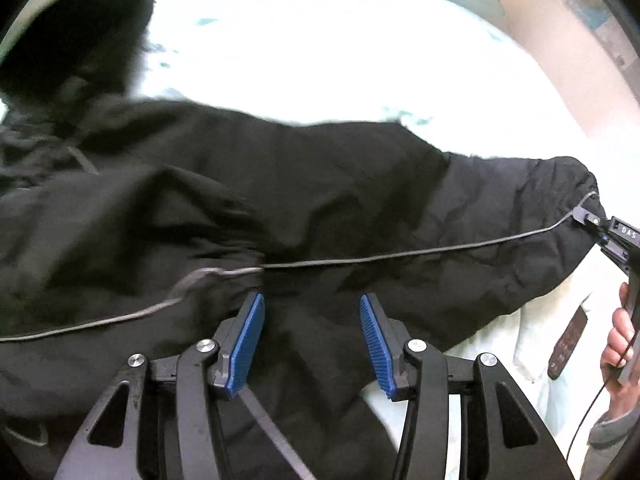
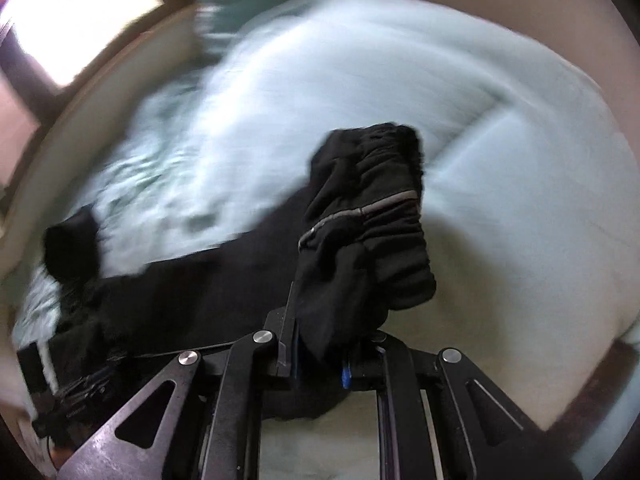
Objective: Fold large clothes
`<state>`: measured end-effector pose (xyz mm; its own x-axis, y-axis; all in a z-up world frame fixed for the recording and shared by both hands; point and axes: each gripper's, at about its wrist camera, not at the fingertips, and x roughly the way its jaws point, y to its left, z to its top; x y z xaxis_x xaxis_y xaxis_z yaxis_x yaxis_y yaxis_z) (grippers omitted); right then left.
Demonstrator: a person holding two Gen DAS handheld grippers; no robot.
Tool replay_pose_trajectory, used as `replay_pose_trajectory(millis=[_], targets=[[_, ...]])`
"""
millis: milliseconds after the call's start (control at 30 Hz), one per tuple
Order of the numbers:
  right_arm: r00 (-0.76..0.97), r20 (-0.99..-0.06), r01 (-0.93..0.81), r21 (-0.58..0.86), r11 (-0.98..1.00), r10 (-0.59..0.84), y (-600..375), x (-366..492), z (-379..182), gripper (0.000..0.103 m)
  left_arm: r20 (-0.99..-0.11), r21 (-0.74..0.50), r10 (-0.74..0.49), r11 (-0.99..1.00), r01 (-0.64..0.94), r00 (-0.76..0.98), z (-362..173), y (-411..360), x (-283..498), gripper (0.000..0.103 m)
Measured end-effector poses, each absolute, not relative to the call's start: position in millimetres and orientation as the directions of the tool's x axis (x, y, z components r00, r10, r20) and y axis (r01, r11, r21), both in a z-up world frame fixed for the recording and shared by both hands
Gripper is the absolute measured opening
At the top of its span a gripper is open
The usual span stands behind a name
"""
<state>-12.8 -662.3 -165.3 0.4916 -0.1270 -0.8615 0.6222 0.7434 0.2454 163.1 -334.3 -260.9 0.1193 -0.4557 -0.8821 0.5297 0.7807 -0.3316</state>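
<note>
Pale bedding [image 1: 320, 60] supports black piped fabric garment [image 1: 280, 200]. Right gripper [image 2: 320, 344] clamps its cuff; left gripper [image 1: 312, 332] gapes empty. Keep the seam taut while carrying across.

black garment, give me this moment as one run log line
stage: mid-fold | right gripper: shut on black garment end, lifted | left gripper: open above garment | surface: pale bedding

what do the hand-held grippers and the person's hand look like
The left hand-held gripper has black linkage arms with silver round bolts and ribbed blue pads. The right hand-held gripper is the same black build with silver bolts, a little blue showing; seen from the left, it bears white letters "DAS". The hand is bare, with a grey cuff and a thin black cable.
</note>
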Motion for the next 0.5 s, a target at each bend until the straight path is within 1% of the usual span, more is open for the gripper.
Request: replay_pose_trajectory(millis=[167,300,500], targets=[[0.559,-0.829,0.447,0.276,0.851,-0.025,-567,39,-141,0.016,-0.865,-0.308,-0.455,0.813,0.494,0.21,-233,-270,175,0.051],[0.546,-0.837,0.297,0.218,0.93,0.022,-465,96,-139,0.016,-0.86,-0.302,-0.446,0.837,0.456,0.247,-221,-215,192,0.051],[0.483,-0.871,0.07,0.143,0.987,0.092,-318,159,-156,0.017,-0.856,-0.281,-0.413,0.877,0.391,0.311,-209,-131,201,0.051]])
